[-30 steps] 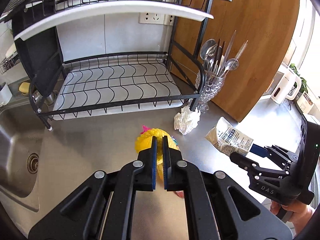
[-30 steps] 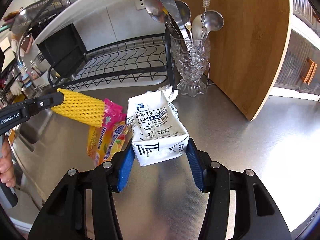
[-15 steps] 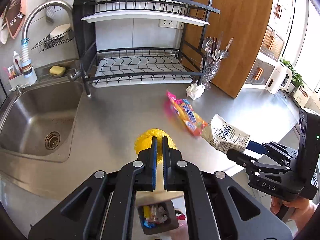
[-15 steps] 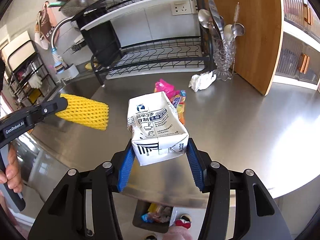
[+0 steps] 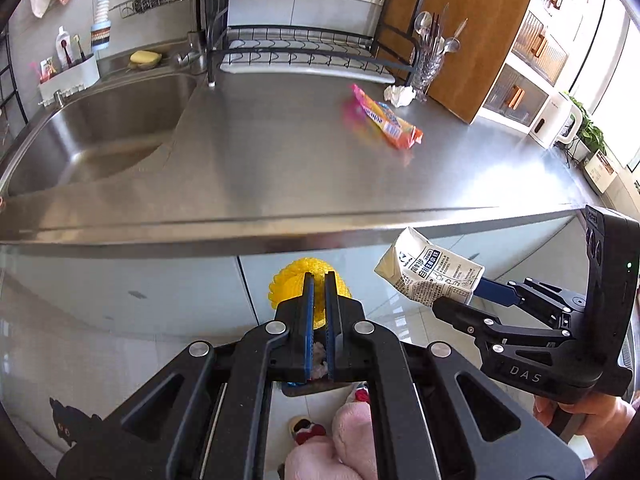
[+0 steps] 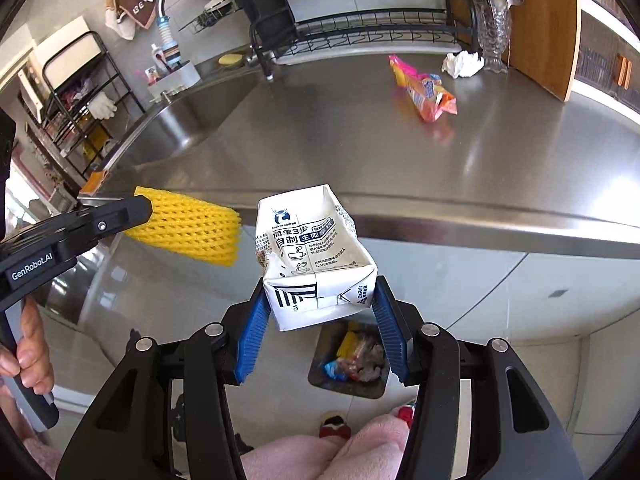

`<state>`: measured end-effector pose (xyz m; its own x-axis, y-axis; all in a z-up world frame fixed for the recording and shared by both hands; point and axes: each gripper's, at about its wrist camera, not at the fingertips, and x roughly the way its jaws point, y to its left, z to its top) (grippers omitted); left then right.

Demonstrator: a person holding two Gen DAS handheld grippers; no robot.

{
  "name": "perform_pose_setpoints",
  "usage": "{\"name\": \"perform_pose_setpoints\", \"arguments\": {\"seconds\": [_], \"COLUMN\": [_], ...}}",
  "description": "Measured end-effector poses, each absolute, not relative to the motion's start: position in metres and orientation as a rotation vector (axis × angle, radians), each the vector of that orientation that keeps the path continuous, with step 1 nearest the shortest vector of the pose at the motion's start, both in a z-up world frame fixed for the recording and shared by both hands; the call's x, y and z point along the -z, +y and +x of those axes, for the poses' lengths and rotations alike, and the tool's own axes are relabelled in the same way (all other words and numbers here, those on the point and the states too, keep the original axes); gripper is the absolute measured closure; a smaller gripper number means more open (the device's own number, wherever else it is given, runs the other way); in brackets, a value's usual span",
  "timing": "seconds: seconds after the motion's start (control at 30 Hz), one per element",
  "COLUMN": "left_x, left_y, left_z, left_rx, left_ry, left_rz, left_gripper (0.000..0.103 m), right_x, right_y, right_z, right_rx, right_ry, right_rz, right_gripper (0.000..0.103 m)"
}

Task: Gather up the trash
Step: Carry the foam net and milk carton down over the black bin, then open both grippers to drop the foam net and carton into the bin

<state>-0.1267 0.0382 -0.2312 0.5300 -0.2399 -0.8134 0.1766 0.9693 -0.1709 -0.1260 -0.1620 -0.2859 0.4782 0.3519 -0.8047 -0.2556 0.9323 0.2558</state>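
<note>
Both claws hang out past the worktop (image 6: 460, 168) edge, over the floor. The left claw (image 5: 319, 280) is clamped tight on a yellow foam fruit net (image 6: 188, 228), while the right claw (image 6: 320, 312) squeezes a crumpled white coffee carton (image 6: 314, 256) between its blue pads. Directly below sits a small trash bin (image 6: 320, 380) with wrappers inside. Back on the steel worktop lie an orange-pink candy wrapper (image 6: 424, 88) and a crumpled tissue (image 6: 462, 63) beside the cutlery holder (image 6: 494, 28).
</note>
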Motion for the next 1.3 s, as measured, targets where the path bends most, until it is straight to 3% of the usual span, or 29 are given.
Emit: {"name": "perform_pose_setpoints", "arguments": {"seconds": [0.87, 1.3], "left_x": [0.463, 0.539], "left_y": [0.017, 0.006], "left_z": [-0.124, -0.094], "left_rx": [0.241, 0.281], "left_ry": [1.305, 1.430], "left_rz": [-0.064, -0.076], "left_gripper": [0.100, 0.100], "right_x": [0.489, 0.566], "right_y": [-0.159, -0.145], "right_z": [-0.129, -0.123], "right_rx": [-0.263, -0.223], "right_ry": [1.371, 1.457], "right_rz": [0.144, 0.073], "right_gripper": [0.051, 0.051]}}
